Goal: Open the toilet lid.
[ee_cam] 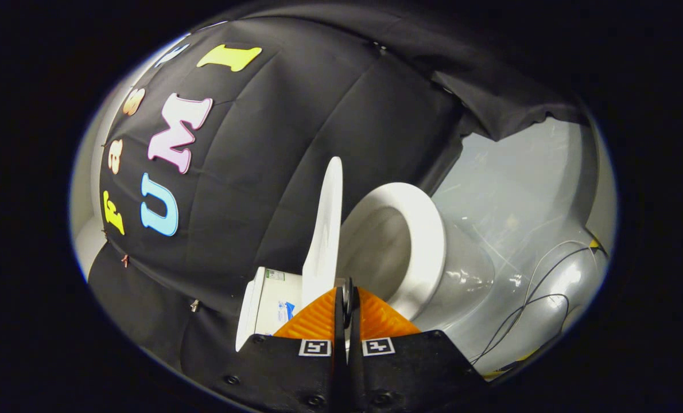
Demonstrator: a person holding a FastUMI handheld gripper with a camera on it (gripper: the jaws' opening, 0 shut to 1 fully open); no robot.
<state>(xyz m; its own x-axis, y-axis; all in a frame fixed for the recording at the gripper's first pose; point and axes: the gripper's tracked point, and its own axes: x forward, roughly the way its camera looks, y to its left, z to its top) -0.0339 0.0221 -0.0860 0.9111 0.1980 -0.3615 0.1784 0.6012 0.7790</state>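
Note:
The white toilet lid [327,229] stands raised, swung well away from the white seat ring [425,241], and I see it edge-on. The open bowl [376,246] shows inside the ring. The lid rises from beside the white tank [270,307], which carries small stickers. My gripper [347,287] is shut, its two fingers pressed together with nothing visible between them. The fingertips sit just in front of the lid's hinge end, between lid and seat; I cannot tell whether they touch the lid.
The black cloth wall [295,143] hangs close behind the lid and tank. A shiny pale floor [508,189] spreads past the toilet's outer body [468,275]. Thin black and white cables [539,304] lie on the floor beside it.

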